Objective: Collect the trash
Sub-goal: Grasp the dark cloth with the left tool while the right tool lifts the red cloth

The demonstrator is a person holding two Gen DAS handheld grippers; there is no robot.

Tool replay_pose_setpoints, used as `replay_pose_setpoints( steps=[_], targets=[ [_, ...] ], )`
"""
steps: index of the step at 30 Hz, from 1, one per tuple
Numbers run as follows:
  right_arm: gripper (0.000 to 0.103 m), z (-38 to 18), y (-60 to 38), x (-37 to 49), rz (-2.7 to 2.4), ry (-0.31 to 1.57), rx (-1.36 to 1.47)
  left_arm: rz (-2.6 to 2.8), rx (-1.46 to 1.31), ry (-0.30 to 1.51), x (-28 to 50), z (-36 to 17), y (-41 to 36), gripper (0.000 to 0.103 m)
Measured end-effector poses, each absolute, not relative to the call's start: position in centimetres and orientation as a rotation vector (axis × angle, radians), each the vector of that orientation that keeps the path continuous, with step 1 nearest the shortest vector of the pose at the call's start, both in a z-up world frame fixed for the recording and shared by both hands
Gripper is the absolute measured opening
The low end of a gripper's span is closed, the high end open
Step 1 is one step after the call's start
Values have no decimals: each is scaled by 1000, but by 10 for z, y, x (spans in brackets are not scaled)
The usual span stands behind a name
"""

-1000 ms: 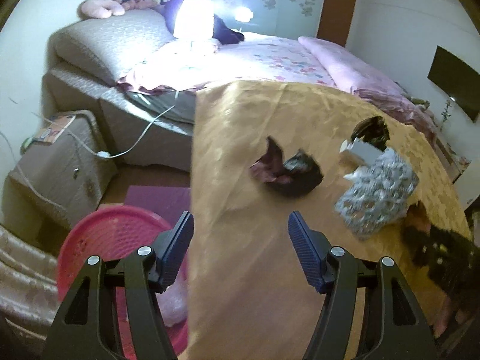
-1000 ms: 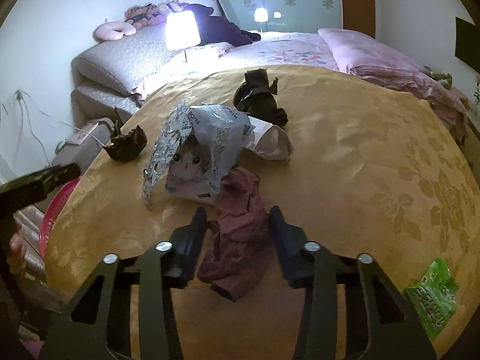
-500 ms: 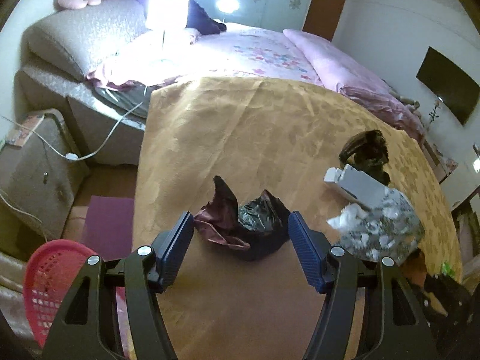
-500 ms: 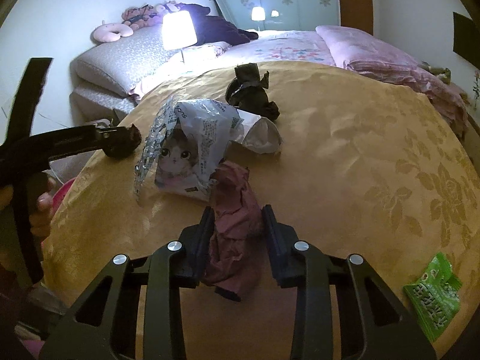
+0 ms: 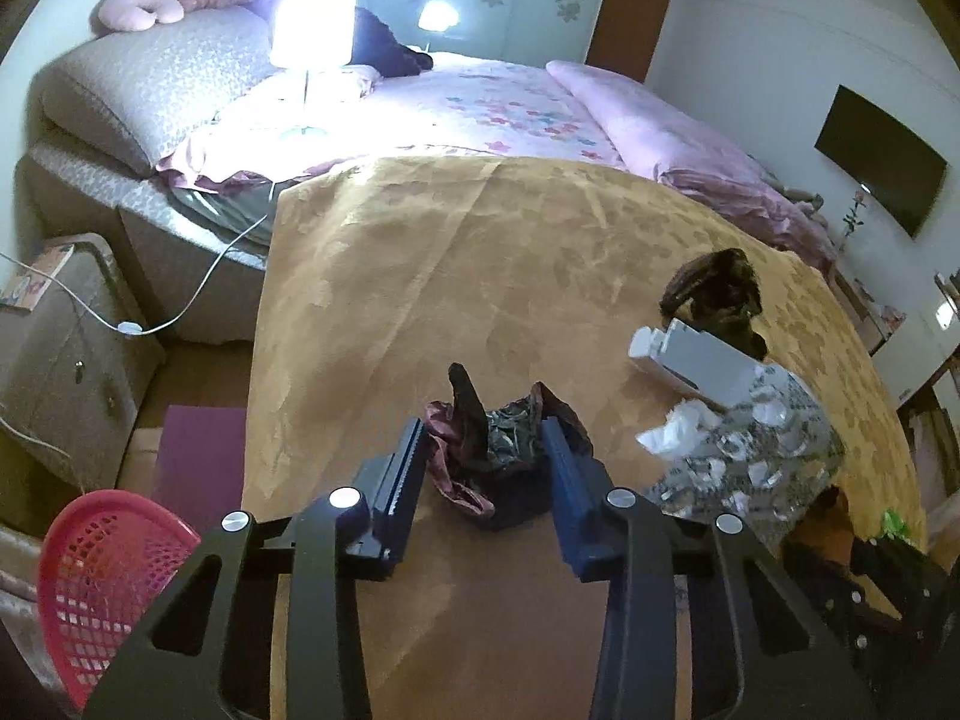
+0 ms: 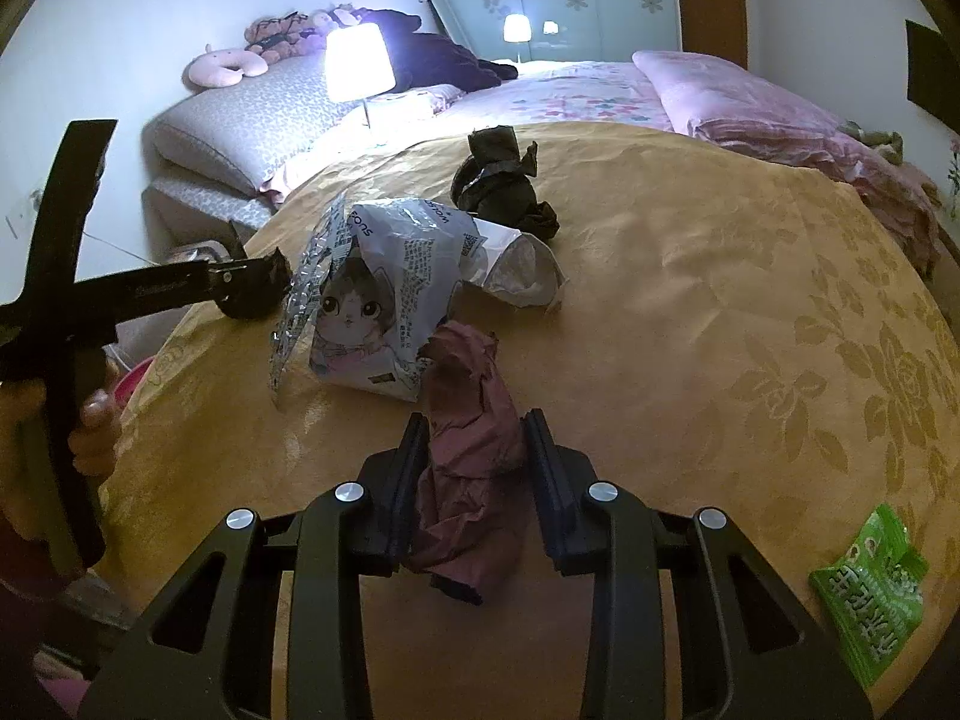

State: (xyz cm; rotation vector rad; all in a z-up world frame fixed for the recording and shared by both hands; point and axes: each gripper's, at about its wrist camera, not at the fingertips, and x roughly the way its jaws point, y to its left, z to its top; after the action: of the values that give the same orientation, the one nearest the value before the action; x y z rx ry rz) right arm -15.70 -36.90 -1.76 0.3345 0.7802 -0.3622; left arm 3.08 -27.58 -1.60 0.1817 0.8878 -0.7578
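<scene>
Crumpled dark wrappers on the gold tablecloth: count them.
3: black-maroon one between left gripper's closing jaws, maroon one clamped in right gripper, black one beyond cat-printed bag; more may hide.

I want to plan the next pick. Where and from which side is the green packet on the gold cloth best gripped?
Take the green packet by its upper edge, the raised corner by the torn top, coming from above with the jaws across that edge. It lies flat on the cloth, so its middle offers nothing to pinch. The right gripper is nearest, but it is shut on the maroon wrapper.
</scene>
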Motion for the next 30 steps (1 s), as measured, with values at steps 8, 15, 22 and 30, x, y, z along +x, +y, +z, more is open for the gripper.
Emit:
replay_pose_setpoints(
  steps=[8, 15, 22, 30],
  targets=[
    [33, -17, -367, -161, -361, 787, 354, -768, 173, 879, 14, -11, -256, 36],
    [32, -15, -356, -170, -345, 795, 363, -775, 190, 859, -8, -4, -239, 36],
    [32, -14, -342, -172, -309, 801, 360, -768, 176, 873, -23, -7, -217, 36],
    [32, -8, -315, -165, -240, 805, 331, -722, 176, 868, -32, -6, -187, 36]
  ],
)
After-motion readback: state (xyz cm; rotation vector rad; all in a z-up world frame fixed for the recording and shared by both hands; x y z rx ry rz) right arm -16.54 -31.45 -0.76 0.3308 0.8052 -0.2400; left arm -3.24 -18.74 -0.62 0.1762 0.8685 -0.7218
